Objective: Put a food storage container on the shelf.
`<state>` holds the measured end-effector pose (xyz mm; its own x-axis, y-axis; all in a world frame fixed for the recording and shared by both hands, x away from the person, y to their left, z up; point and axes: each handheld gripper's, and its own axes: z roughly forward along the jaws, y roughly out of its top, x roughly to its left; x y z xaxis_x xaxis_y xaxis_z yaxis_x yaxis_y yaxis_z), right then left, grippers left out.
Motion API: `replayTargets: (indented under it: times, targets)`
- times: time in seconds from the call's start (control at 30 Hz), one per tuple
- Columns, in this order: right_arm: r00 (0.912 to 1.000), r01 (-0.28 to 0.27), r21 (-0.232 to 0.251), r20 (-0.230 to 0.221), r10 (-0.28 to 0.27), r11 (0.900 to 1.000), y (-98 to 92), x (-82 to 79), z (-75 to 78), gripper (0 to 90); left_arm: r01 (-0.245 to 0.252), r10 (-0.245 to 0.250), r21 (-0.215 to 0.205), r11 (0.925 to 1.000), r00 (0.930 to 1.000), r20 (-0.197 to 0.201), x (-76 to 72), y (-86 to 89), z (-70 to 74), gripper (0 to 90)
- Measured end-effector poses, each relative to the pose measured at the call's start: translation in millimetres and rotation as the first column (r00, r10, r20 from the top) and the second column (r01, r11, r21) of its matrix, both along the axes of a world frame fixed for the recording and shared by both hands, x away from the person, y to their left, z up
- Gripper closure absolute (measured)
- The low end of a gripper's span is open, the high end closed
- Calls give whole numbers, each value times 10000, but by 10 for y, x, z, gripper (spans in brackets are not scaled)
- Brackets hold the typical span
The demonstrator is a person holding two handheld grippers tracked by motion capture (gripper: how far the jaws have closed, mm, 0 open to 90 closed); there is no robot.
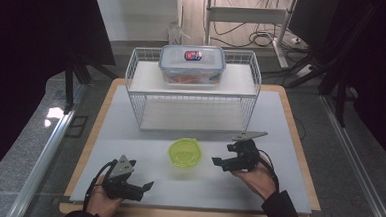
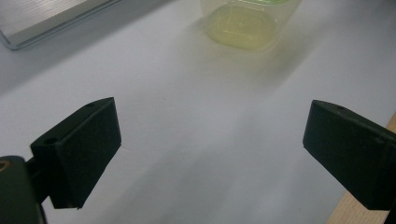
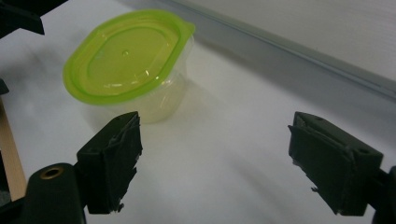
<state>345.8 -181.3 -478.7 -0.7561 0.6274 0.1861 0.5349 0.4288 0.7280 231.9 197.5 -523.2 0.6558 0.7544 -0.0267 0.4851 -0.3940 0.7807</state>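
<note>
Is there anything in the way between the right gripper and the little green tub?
No. Bare white mat lies between the right gripper and the green tub. Its jaws stand open and hold nothing, with the tub just ahead and to one side.

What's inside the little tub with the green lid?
The little tub has see-through walls, and through them nothing shows inside; it looks empty. The green lid covers the top, so anything small and flat right under it can't be made out.

- A lab-like recording room: dark curtains [image 1: 40, 30] flank the table [image 1: 299, 144].
- Loose cables [image 1: 254, 39] lie on the floor beyond a metal stand [image 1: 248, 14].
</note>
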Motion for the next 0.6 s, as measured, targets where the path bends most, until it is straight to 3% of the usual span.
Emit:
replayTargets:
  times: [0.23,0.6]
  targets:
    - [9998,-173,19,56,173,9998,112,107,40,182,-104,104,-52,9999,9999,72,2,20,2,41]
    - [9999,-122,520,-46,124,9986,256,272,93,239,-125,126,-66,9999,9998,154,-1,17,4,41]
